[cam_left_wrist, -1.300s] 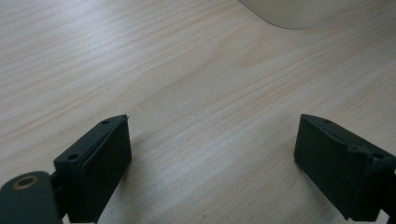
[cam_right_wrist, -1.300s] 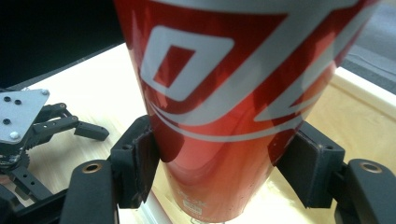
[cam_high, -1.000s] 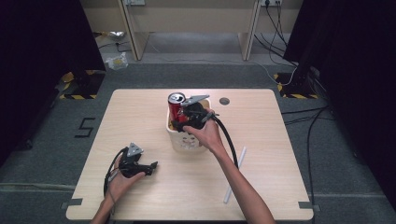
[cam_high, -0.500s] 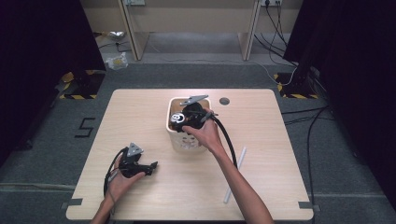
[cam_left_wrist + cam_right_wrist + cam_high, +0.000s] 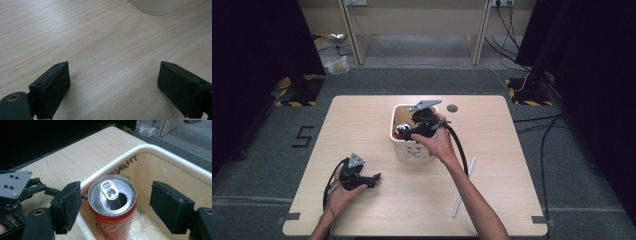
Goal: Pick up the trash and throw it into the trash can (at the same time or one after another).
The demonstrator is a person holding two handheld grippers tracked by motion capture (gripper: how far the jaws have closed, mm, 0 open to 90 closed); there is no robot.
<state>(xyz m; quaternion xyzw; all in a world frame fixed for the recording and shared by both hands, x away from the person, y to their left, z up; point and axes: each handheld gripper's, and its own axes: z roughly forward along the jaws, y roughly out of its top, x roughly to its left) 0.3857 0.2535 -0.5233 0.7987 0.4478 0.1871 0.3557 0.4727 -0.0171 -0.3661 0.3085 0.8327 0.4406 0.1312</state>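
- Right gripper [image 5: 115, 202] sits over the cream bin [image 5: 407, 150], jaws just been opening; the red can [image 5: 113, 202] stands between the pads but they're clear of it on both sides, so it's let go.
- Can stands upright inside the bin, tight against the wall at about 9 o'clock, tab up and already opened.
- Left gripper [image 5: 373, 178] rests on the table [image 5: 492, 200] around 7 o'clock from the bin, well apart, jaws spread wide with nothing in them.
- White stick [image 5: 463, 187] lies on the table around 4 o'clock of the bin.

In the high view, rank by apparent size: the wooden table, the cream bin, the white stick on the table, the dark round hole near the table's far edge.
1. wooden table
2. cream bin
3. white stick, long but very thin
4. dark round hole
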